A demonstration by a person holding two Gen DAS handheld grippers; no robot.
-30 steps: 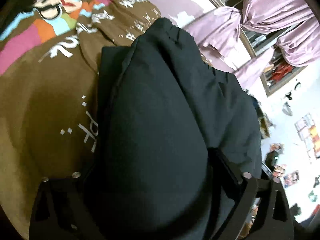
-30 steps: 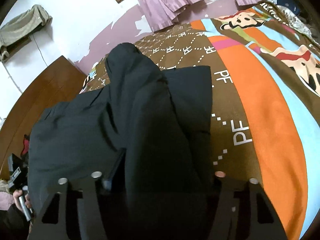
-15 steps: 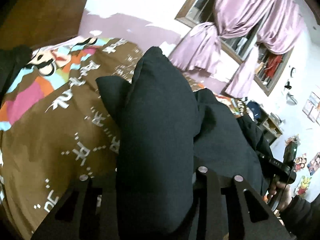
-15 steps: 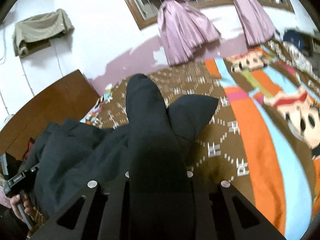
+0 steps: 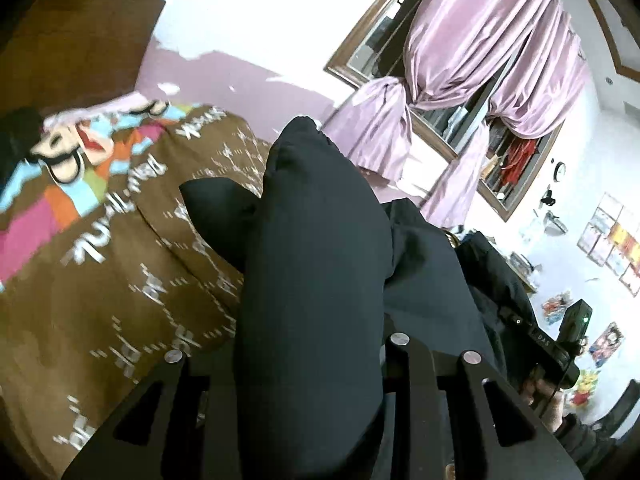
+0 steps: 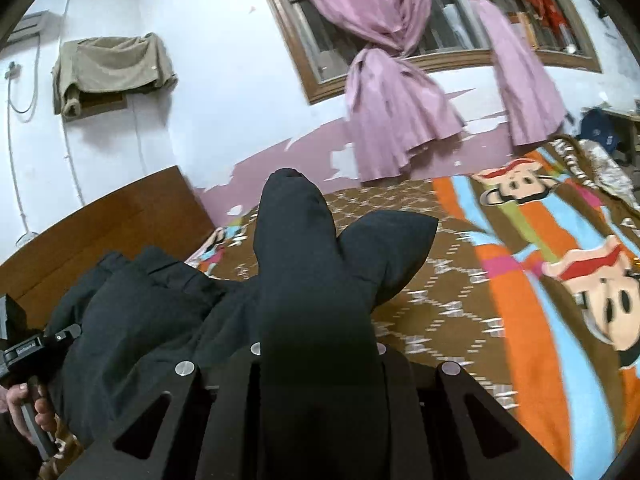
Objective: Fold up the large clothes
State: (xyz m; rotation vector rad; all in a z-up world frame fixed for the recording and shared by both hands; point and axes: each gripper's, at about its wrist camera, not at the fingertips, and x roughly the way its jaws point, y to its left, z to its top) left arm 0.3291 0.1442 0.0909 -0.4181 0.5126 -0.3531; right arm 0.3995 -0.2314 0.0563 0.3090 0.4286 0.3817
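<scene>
A large black garment point(image 5: 320, 288) hangs lifted over a bed with a brown patterned blanket point(image 5: 104, 280). My left gripper point(image 5: 308, 360) is shut on a bunched edge of it; the fabric hides the fingertips. My right gripper point(image 6: 320, 356) is shut on another bunched edge of the same garment point(image 6: 304, 280). The cloth stretches between both grippers and a corner droops toward the blanket point(image 6: 460, 280). The right gripper's handle and hand show in the left wrist view point(image 5: 560, 344); the left one shows in the right wrist view point(image 6: 28, 356).
A wooden headboard point(image 6: 100, 232) stands at the bed's end. Pink curtains point(image 6: 392, 112) hang at a wood-framed window point(image 5: 452, 136) behind the bed. A beige cloth point(image 6: 112, 68) hangs on the white wall. Cluttered shelves point(image 5: 520, 268) stand at the right.
Both grippers have risen with the garment, lifting it off the blanket. The views tilted up from the bed toward the wall and window.
</scene>
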